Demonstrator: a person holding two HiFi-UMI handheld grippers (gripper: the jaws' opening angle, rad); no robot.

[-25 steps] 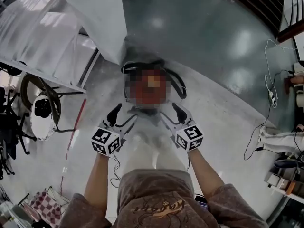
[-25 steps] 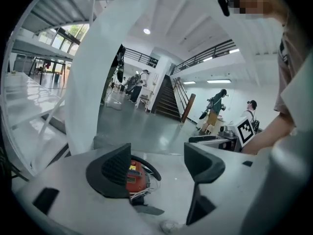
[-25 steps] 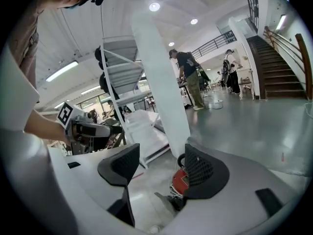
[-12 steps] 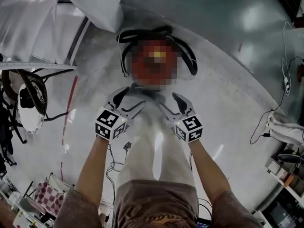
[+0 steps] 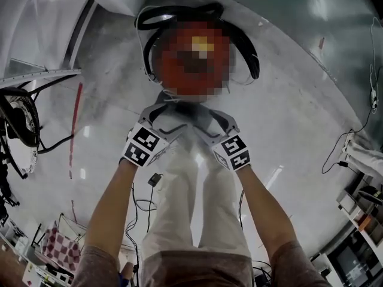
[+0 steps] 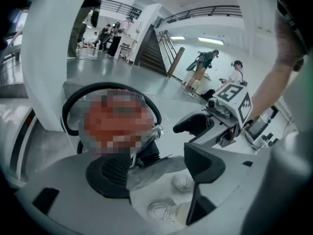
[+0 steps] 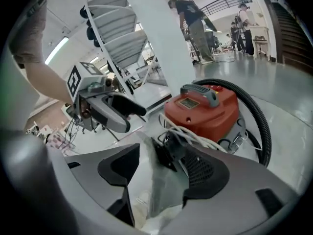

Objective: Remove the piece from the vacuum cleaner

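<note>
In the head view, your left gripper [image 5: 166, 113] and right gripper [image 5: 206, 119] come nose to nose just in front of the red vacuum cleaner [image 5: 194, 61]. Its black hose [image 5: 252, 58] loops round the far side.

In the left gripper view, your left gripper [image 6: 159, 168] has its jaws wide apart and clamps nothing. The pale grey piece [image 6: 149, 175] lies between them, close to the left-hand pad, with your shoes [image 6: 166, 212] showing through the gap. The right gripper [image 6: 205, 124] sits just beyond the right-hand jaw.

In the right gripper view, your right gripper [image 7: 161, 173] is also spread. The piece [image 7: 164, 190] hangs between its jaws, nearer the ribbed right-hand pad; you cannot tell whether they touch. Just past the jaws stands the vacuum cleaner [image 7: 200, 109], with a white cord [image 7: 181, 131] at its front. The left gripper [image 7: 122, 112] is up to the left.
</note>
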